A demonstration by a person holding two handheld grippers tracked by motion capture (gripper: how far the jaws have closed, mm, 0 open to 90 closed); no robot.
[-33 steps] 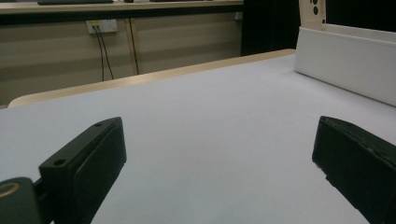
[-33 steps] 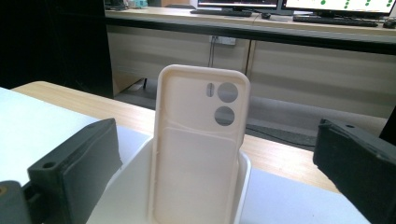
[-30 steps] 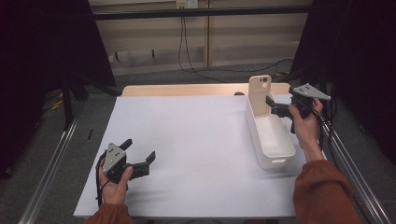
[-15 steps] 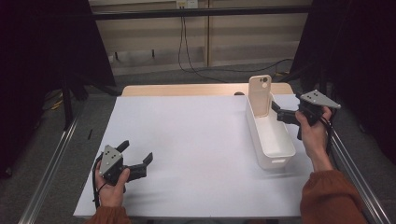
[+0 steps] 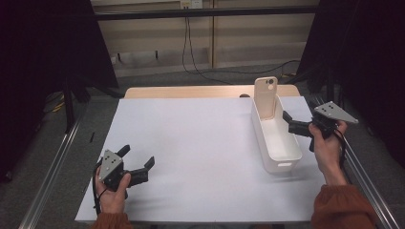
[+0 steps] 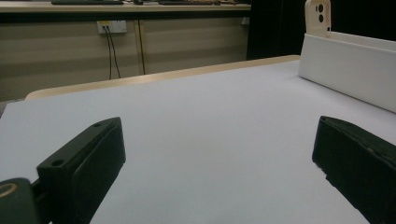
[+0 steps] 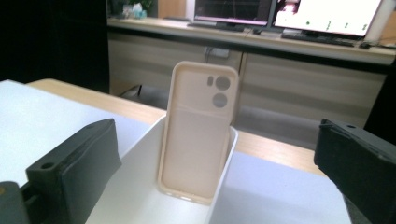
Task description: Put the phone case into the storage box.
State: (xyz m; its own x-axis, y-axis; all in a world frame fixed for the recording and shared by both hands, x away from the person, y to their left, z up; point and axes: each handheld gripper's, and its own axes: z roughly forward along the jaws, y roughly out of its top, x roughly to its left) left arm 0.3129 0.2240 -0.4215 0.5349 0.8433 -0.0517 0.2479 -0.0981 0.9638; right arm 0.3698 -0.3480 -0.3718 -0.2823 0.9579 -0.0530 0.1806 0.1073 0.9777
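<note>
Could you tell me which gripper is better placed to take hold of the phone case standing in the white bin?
The right gripper. It is beside the white bin, jaws open and facing the phone case leaning on the bin's far end. The left gripper, also open, is near the table's front-left corner, well away.

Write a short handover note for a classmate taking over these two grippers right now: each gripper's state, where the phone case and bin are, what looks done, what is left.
Left gripper: open, holding nothing, low over the white table cover near its front left corner.
Right gripper: open, holding nothing, just right of the white bin, aimed at it.
Phone case: standing upright in the bin's far end, leaning on its end wall.
Done: the case appears placed in the bin.
Left: probably nothing except checking that it stays upright.
</note>
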